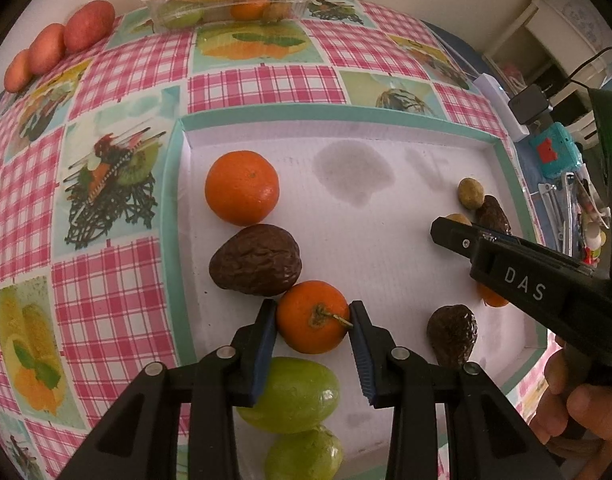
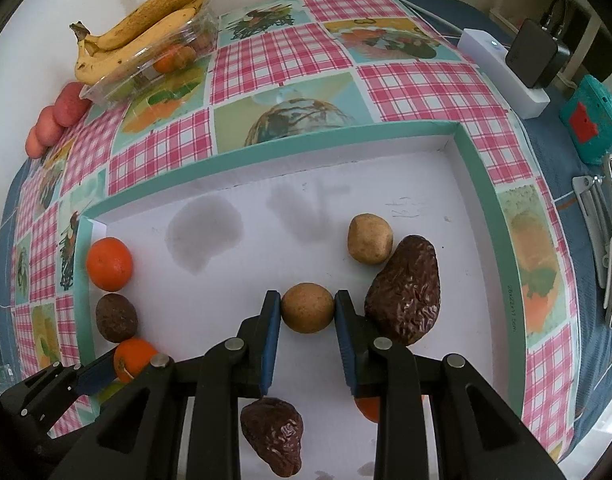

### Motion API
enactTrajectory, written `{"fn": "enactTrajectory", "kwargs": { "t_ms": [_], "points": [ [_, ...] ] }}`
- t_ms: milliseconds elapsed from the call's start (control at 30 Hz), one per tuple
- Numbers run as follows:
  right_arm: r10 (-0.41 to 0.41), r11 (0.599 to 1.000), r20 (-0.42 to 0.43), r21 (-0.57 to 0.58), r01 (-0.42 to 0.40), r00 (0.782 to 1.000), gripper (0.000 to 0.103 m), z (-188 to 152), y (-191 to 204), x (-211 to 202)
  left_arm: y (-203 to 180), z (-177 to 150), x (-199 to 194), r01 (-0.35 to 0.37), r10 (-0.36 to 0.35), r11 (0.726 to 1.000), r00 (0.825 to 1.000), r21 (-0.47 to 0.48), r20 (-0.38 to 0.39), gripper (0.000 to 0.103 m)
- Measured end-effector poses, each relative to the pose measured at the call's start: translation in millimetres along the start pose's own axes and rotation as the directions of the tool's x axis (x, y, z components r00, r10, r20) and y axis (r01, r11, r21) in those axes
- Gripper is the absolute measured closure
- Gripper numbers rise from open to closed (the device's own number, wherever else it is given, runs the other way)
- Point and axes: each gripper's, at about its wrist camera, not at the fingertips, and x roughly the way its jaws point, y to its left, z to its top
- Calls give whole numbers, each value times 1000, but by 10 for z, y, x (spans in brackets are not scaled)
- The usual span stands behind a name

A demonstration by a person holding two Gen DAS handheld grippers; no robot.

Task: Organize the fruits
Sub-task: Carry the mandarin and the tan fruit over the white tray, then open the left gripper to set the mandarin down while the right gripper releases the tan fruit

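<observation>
A stemmed mandarin [image 1: 311, 317], lying in the white tray [image 1: 385, 240] against a wrinkled avocado [image 1: 256, 259], is being pinched by the left gripper [image 1: 311, 320]; the right gripper [image 2: 307, 310] is clamping a tan round fruit [image 2: 307, 308]. Lifting straight up is likely sparing the touching neighbours.

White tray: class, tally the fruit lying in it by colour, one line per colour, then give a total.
orange fruits: 3
dark brown fruits: 3
tan fruits: 2
green fruits: 2
Total: 10
</observation>
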Motion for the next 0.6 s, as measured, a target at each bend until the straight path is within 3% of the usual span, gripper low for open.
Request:
{"fn": "enactTrajectory", "kwargs": {
  "t_ms": [600],
  "points": [
    [-4,999,14,-38,5,1000,66,4,31,-122,-64,-38,-115,31,-31,999,999,13,-10,50]
  ]
}}
